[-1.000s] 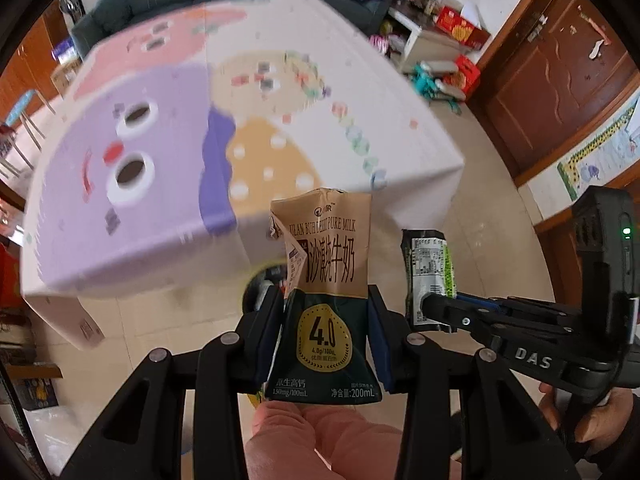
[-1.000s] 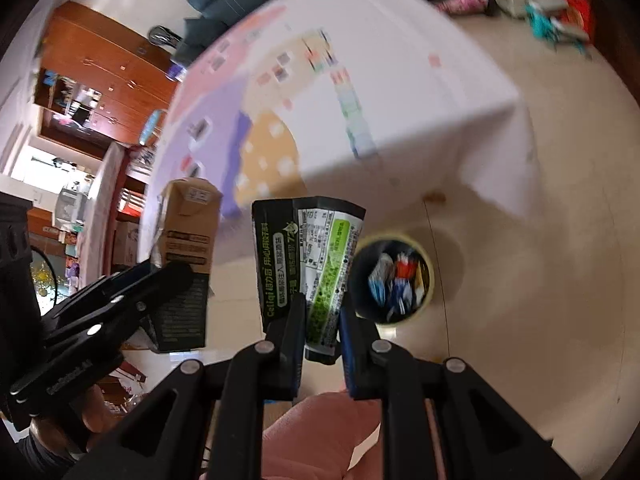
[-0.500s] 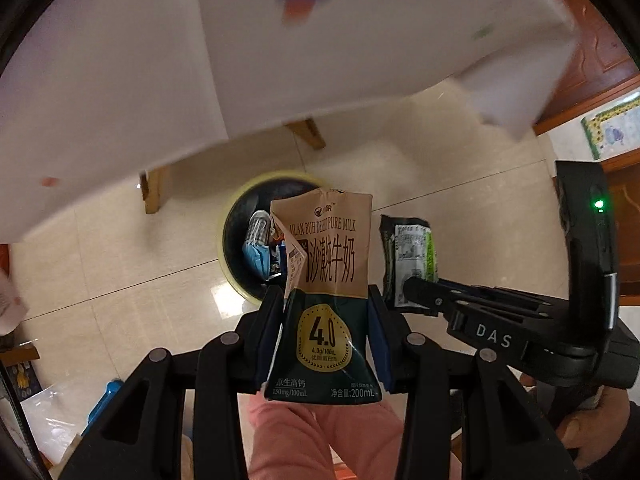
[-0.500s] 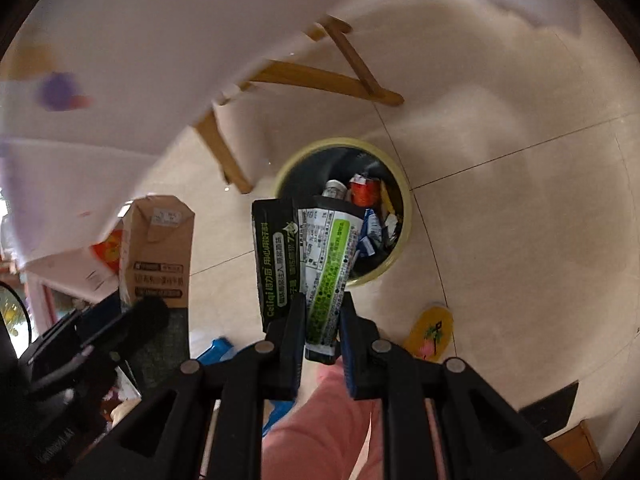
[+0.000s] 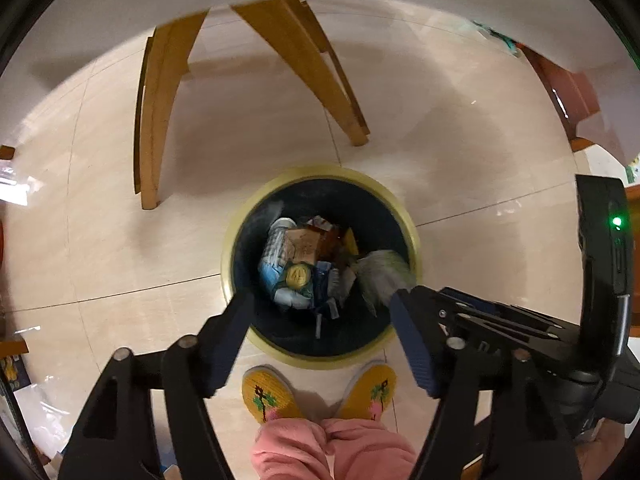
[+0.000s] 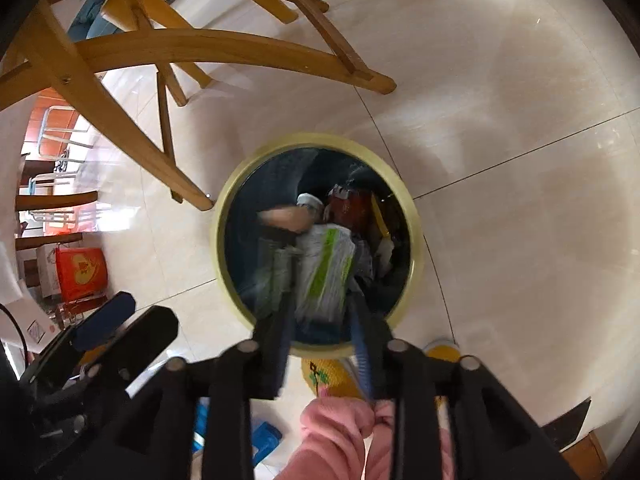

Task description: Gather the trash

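Wooden table legs (image 5: 156, 120) on pale tiles; yellow slippers (image 5: 268, 396), perhaps embroidered

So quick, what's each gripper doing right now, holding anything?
Left gripper: open, empty; milk carton lies in the bin.
Right gripper: jaws just opened, green-and-white wrapper blurred between them, apparently released.

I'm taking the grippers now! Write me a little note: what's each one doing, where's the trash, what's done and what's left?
Left gripper: jaws just opened wide, nothing between them. It hangs over the bin.
Right gripper: jaws just opened; the green wrapper, blurred, is between the fingers at the bin mouth, apparently dropping.
Milk carton: lying in the bin on the other trash.
Done: carton dropped in; wrapper let go.
Left: check the wrapper lands inside, then lift both grippers away.
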